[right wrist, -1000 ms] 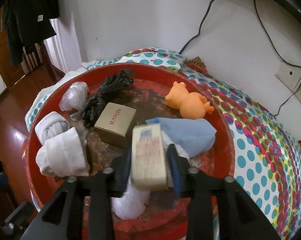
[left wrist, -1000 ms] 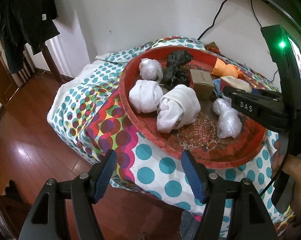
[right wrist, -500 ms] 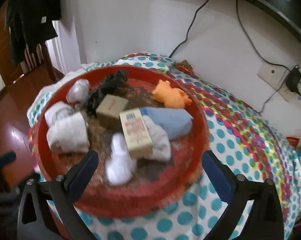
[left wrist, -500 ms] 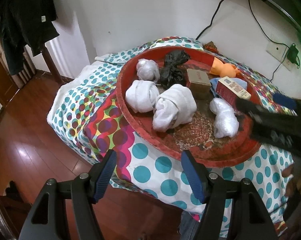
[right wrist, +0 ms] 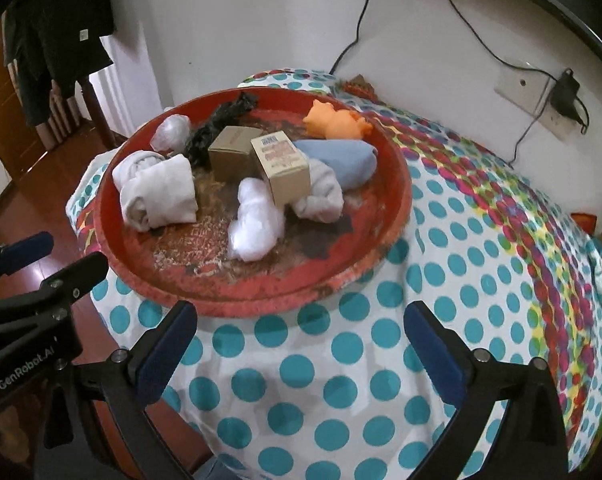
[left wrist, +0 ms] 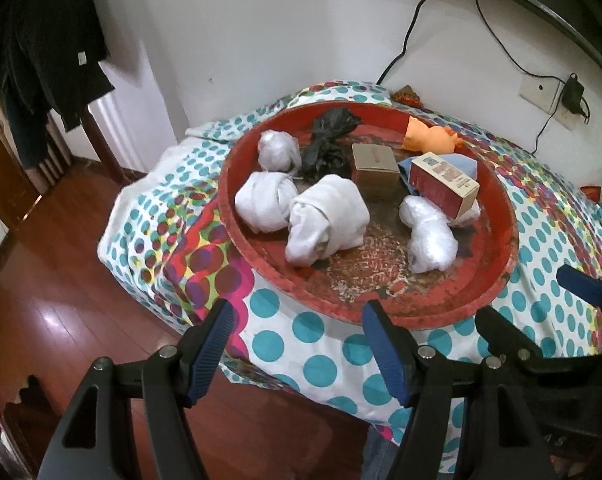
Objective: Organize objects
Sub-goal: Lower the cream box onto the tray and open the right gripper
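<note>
Released from the right gripper (right wrist: pixel 301 344), the printed carton (right wrist: pixel 281 164) now lies in the red tray (right wrist: pixel 397 184), and that gripper has pulled back past the near rim
Its jaws stand wide and empty over the dotted cloth (right wrist: pixel 441 248); the carton leans on a grey cloth bundle (right wrist: pixel 321 196) beside the brown box (right wrist: pixel 233 152), and the left gripper (left wrist: pixel 297 348) is wide too, holding nothing, short of the tray
</note>
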Motion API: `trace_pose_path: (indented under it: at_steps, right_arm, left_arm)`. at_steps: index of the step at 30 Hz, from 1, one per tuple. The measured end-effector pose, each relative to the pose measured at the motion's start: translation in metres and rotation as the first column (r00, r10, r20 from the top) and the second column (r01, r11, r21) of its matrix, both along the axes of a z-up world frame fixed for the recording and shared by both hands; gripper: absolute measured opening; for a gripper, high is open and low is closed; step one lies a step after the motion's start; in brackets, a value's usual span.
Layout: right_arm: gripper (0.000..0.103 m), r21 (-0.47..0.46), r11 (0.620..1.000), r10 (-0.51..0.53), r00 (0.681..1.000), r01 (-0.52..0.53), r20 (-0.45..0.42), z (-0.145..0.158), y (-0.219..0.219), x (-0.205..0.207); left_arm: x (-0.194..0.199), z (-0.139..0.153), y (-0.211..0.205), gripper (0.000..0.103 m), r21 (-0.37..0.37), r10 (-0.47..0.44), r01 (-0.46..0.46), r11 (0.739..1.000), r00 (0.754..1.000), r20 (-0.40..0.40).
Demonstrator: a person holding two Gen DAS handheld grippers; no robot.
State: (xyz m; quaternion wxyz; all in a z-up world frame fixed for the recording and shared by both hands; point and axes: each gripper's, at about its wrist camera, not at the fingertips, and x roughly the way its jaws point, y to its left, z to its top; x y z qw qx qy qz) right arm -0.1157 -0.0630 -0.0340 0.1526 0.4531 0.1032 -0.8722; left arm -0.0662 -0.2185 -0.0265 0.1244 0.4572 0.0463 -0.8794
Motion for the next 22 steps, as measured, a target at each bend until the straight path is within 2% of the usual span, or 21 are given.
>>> trace_pose_path:
  at_steps: [4,9,22]
  right_arm:
    - [0.103,-0.013,1.0,-0.013,1.0,0.013,0.019,-0.003,0.006,0.003]
    - [0.103,0.03,0.999,-0.028,1.0,0.028,-0.005,-0.004,0.006,0.007]
    - [0.103,0.033,0.999,-0.021,1.0,0.021,-0.022,0.001,0.007,0.021]
  left_arm:
    - [0.0,0.0,0.0,0.069,0.005,-0.007,0.007,1.0,1.0,-0.014]
    - [0.002,-0.001,0.0,0.069,-0.02,-0.013,0.012,1.0,1.0,-0.027]
    - [0.003,0.003,0.001,0.069,0.021,-0.032,0.032,0.999,0.999,-0.043]
